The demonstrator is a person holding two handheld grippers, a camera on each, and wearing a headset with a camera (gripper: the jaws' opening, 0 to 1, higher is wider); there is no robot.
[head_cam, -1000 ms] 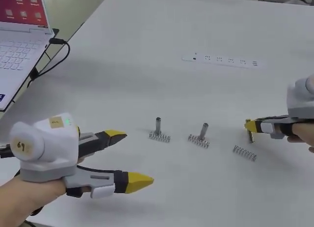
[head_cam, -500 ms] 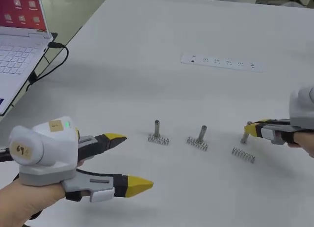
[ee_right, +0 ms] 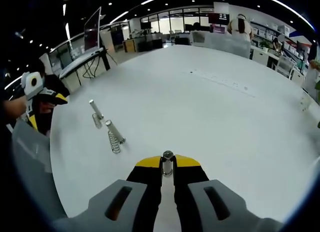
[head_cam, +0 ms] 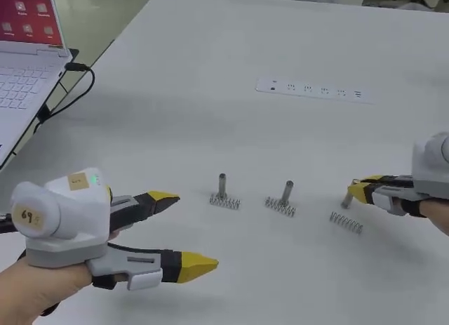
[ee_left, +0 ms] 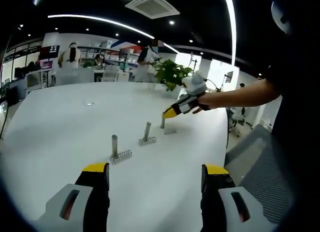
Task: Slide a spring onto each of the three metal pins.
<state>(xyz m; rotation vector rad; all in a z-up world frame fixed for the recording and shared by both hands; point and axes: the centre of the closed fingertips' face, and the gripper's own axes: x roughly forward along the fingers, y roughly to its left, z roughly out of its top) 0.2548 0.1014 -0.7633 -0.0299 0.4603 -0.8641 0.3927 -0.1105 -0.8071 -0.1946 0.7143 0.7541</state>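
The left gripper (head_cam: 188, 230) sits low in the left hand (head_cam: 38, 286), well left of the middle pin (head_cam: 287, 191) and nearer the person. Its jaws are spread wide, the yellow tips aimed toward that pin. The right gripper (head_cam: 356, 191) reaches in level from that pin's right, held by the right hand (head_cam: 438, 214), jaws closed on a tilted end pin (ee_right: 167, 162).

The handwritten number 69 stands on the round white end of the left gripper (head_cam: 195, 231); the writing on the laptop (head_cam: 28, 51) screen is too small to read.
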